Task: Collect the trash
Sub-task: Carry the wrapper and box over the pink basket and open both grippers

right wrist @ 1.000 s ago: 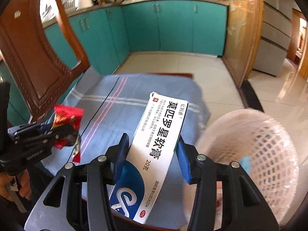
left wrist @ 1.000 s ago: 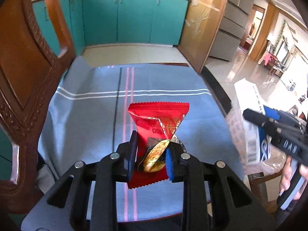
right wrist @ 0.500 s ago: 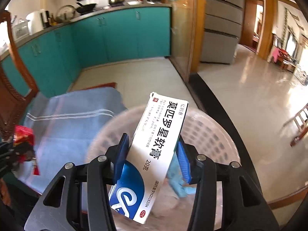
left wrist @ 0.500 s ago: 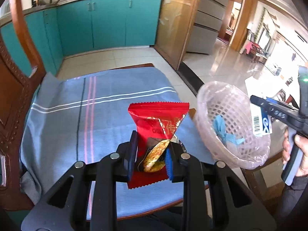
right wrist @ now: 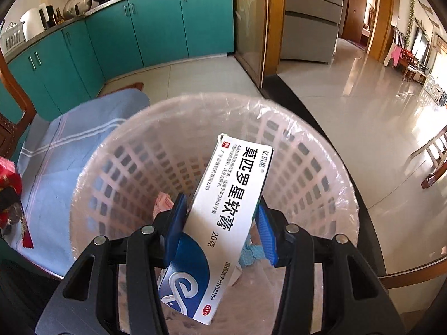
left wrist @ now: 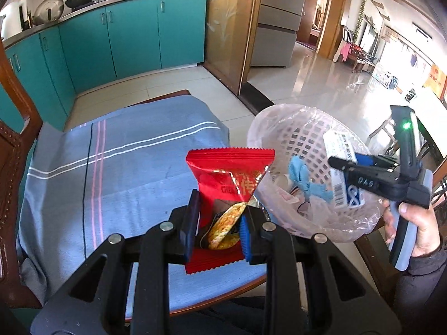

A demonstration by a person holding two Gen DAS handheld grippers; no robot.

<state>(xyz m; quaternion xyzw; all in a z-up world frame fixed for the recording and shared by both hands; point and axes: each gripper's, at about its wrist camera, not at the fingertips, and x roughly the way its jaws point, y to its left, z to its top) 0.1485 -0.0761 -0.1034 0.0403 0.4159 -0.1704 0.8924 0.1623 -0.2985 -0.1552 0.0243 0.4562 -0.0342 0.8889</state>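
Note:
My left gripper (left wrist: pixel 216 222) is shut on a red snack wrapper (left wrist: pixel 232 176) and holds it above the blue cloth (left wrist: pixel 125 173), just left of the basket. My right gripper (right wrist: pixel 220 223) is shut on a white and blue ointment box (right wrist: pixel 226 212) and holds it inside the mouth of the pink plastic-lined basket (right wrist: pixel 134 167). In the left wrist view the right gripper (left wrist: pixel 346 176) reaches into the basket (left wrist: pixel 279 128) from the right with the box (left wrist: pixel 339 162). A blue scrap (left wrist: pixel 303 180) and other litter lie in the basket.
The blue striped cloth covers a wooden chair seat; its carved back (left wrist: pixel 11 128) rises at the left. Teal kitchen cabinets (left wrist: pixel 134 33) stand behind. Shiny tiled floor (right wrist: pixel 349 106) spreads to the right. Another wooden chair (right wrist: pixel 433 153) stands at the far right.
Both grippers swung right toward the basket. The right gripper carried the box from above the cloth into the basket's mouth. The left gripper keeps the wrapper and came closer to the basket.

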